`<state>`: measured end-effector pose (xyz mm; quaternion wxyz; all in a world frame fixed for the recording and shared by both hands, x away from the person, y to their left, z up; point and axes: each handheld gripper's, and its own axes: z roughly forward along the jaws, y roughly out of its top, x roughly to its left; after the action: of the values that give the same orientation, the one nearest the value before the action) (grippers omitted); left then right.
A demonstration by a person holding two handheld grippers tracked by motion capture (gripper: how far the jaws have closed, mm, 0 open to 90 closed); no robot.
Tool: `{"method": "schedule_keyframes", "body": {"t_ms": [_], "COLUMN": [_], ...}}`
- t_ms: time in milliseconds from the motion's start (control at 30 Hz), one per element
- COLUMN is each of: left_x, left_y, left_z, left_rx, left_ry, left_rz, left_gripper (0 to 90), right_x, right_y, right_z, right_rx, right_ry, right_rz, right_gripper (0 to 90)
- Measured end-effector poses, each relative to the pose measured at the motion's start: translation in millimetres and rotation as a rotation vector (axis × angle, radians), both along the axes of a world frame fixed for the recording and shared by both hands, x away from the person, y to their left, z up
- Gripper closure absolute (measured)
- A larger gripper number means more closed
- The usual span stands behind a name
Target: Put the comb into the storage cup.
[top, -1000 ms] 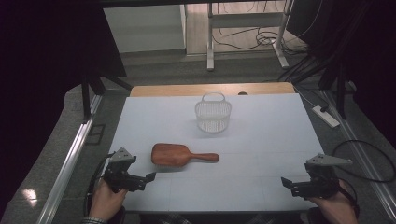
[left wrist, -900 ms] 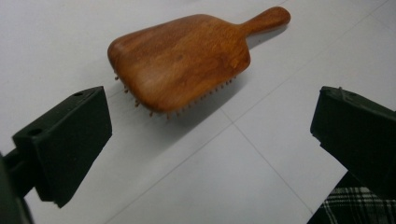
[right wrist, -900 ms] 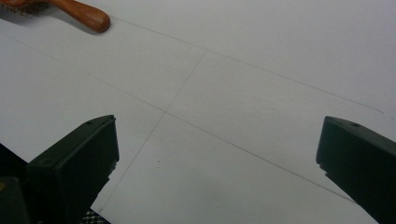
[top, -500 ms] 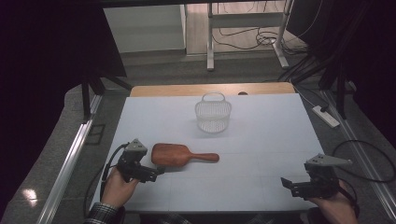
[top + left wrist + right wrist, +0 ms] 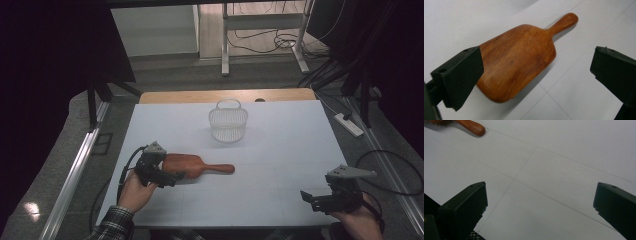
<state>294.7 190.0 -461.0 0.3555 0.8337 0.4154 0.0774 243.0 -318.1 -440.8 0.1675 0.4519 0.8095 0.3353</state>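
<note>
High view overhead facing forward, gripper views close, sharing wooden brush (image 5: 192, 166)

Flat wooden paddle brush (image 5: 516, 60): reddish-brown, visible grain. Table surface (image 5: 280, 150): white, thin grey grid lines. Small wire basket (image 5: 228, 121): white mesh. Left gripper (image 5: 172, 178) and right gripper (image 5: 306, 197): black jaws, grey top plates. Sleeve (image 5: 112, 227): dark plaid.

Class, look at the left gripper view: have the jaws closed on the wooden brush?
No: the left gripper stands wide open, and the wooden brush lies flat on the table between its jaws.
</note>
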Motion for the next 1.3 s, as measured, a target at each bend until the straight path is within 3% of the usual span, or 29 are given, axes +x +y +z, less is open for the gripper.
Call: {"method": "schedule_keyframes", "body": {"t_ms": [600, 1300], "left_x": [26.1, 52.5], "left_y": [-30.4, -62.0], "left_z": [-0.8, -1.1], "left_rx": [0.057, 0.056], "left_ry": [0.024, 0.048], "left_rz": [-0.045, -0.084], "left_gripper": [0.0, 0.0], "right_x": [0.3, 0.7], "right_y": [0.6, 0.8], "right_z": [-0.5, -0.9], "right_rx": [-0.002, -0.007], "right_ry": [0.007, 0.011], "right_rz": [0.005, 0.009], "right_gripper": [0.0, 0.0]}}
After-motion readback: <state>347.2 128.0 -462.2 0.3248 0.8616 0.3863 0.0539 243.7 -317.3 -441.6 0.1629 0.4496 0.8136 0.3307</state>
